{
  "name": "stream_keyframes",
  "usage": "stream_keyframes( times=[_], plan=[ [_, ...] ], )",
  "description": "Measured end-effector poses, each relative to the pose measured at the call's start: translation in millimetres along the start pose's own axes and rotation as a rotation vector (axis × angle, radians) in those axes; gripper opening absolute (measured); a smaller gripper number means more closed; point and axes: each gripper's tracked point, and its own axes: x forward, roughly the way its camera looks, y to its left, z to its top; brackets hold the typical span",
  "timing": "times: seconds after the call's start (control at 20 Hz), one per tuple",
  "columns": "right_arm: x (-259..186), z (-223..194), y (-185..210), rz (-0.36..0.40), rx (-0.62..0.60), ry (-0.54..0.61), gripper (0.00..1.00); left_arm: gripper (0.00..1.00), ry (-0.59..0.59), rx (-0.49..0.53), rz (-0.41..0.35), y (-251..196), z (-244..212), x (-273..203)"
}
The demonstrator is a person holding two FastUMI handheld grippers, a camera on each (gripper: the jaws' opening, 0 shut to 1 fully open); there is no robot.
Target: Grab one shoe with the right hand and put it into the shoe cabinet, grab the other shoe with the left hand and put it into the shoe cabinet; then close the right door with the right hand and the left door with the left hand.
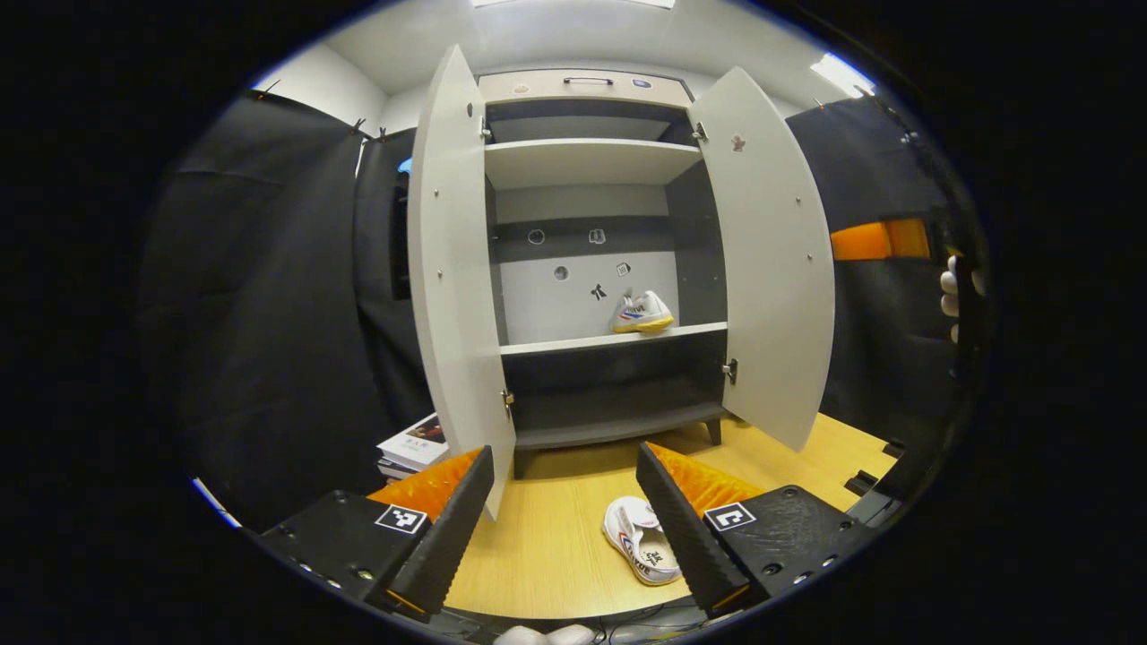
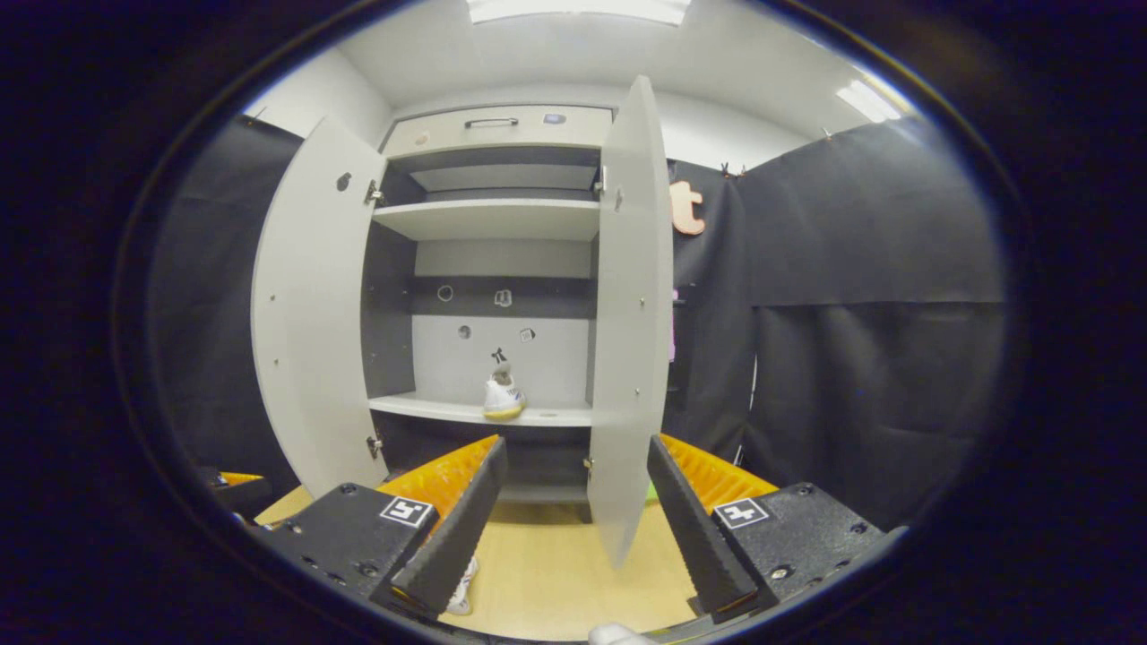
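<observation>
In the cabinet [image 1: 587,161], one shoe [image 1: 642,313]; another [image 1: 641,540] outside.

The left gripper view looked from low over the wooden floor [image 1: 556,537], facing the open shoe cabinet [image 1: 591,161] nearly head-on from a short way back, its own fingers [image 1: 448,528] framing the bottom. The right gripper view sat further to the right, angled leftward past the right door [image 2: 632,340]. Both shared the cabinet's middle shelf [image 2: 475,410] and the shoe on the shelf [image 1: 642,313].
</observation>
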Motion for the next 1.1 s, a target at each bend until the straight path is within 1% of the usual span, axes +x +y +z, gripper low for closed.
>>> stream_keyframes(
  times=[0.05, 0.15, 0.35, 0.55, 0.7, 0.85, 1.05, 1.1],
  plan=[
    [-1, -3, -3, 0.001, -0.01, 0.01, 0.99, 0.96, 0.029, 0.003, -0.012, -8, -15, 6],
    [-4, -11, -9, 0.005, -0.019, 0.043, 0.99, 0.96, 0.079, 0.003, -0.033, -25, -49, 15],
    [-4, -24, -23, -0.004, -0.028, 0.1, 1.0, 0.97, 0.215, 0.014, -0.047, -47, -118, 37],
    [-3, -38, -29, -0.01, -0.038, 0.153, 1.0, 0.97, 0.297, 0.048, -0.057, -56, -169, 67],
    [1, -47, -34, -0.022, -0.047, 0.178, 0.99, 0.97, 0.374, 0.071, -0.049, -54, -205, 92],
    [6, -60, -38, -0.039, -0.042, 0.214, 1.0, 0.97, 0.401, 0.093, -0.064, -55, -223, 111],
    [14, -67, -41, -0.05, -0.026, 0.242, 0.99, 0.97, 0.443, 0.047, -0.131, -72, -233, 130],
    [17, -65, -41, -0.052, -0.026, 0.239, 1.0, 0.97, 0.446, 0.05, -0.135, -72, -233, 136]
  ],
)
